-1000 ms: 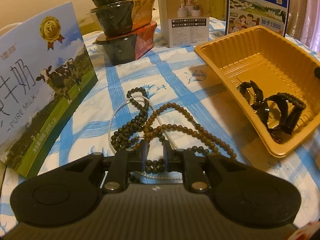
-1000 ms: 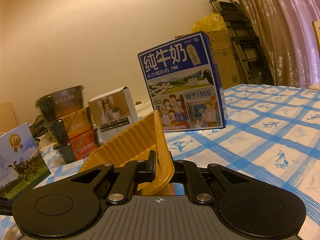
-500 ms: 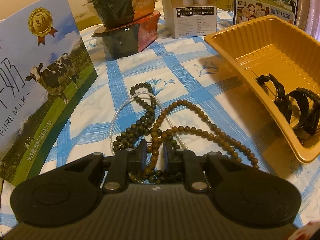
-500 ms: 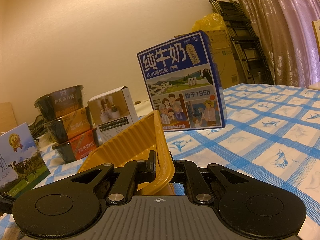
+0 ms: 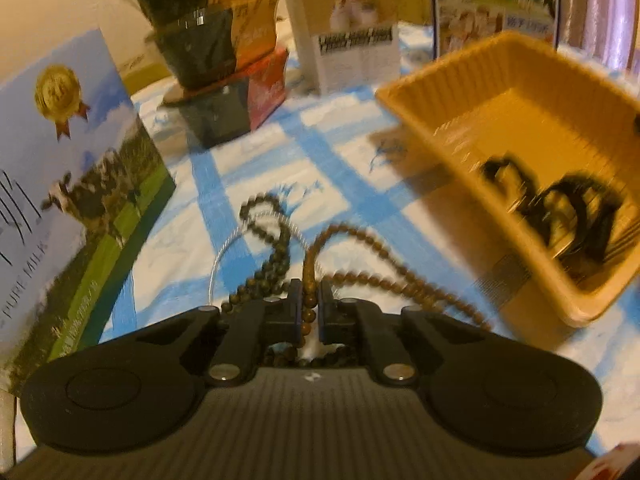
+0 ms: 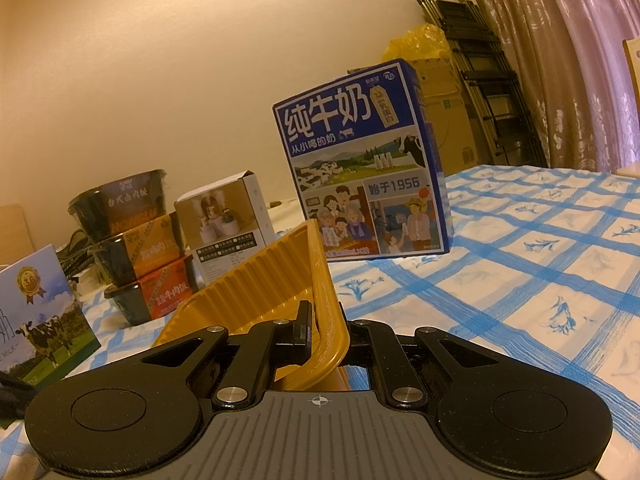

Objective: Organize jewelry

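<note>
A brown bead necklace (image 5: 360,280) lies on the blue-checked cloth, tangled with a dark bead necklace (image 5: 276,256) and a thin pearl strand (image 5: 216,264). My left gripper (image 5: 309,292) is closing, and its pads pinch one strand of the brown necklace, which runs up between them. To the right stands the yellow tray (image 5: 440,128) holding several black bracelets (image 5: 560,216). In the right wrist view my right gripper (image 6: 324,320) is shut on the near rim of the yellow tray (image 6: 256,280). The left wrist view is blurred.
A green-and-blue milk carton (image 5: 60,184) stands at the left. Stacked black food bowls (image 5: 216,80), a small white box (image 5: 348,32) and a blue milk carton (image 6: 360,176) stand behind the necklaces and tray. Checked cloth stretches to the right (image 6: 540,264).
The left gripper's jaws have narrowed onto a strand of the brown necklace, and that strand now runs taut up into them. The right gripper and the tray have not moved.
</note>
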